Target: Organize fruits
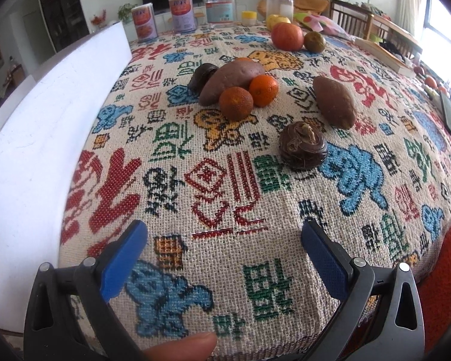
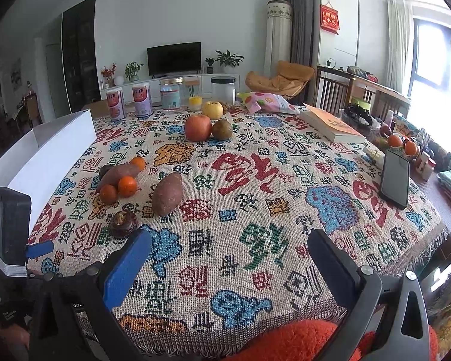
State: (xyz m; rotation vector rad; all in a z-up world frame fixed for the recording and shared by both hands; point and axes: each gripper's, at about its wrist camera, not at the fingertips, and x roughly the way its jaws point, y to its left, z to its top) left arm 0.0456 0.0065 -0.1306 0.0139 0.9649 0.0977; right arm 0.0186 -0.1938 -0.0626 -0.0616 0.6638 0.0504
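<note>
Fruit (image 1: 236,103) lies well beyond both spread tools (image 1: 222,240) (image 2: 228,249).

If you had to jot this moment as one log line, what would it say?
task: organize fruits | left gripper: open, empty | right gripper: open, empty | oranges, apple: on cloth, untouched

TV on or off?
It looks off: the TV screen is uniformly dark in both views, with no picture. Standby light cannot be told.
</note>
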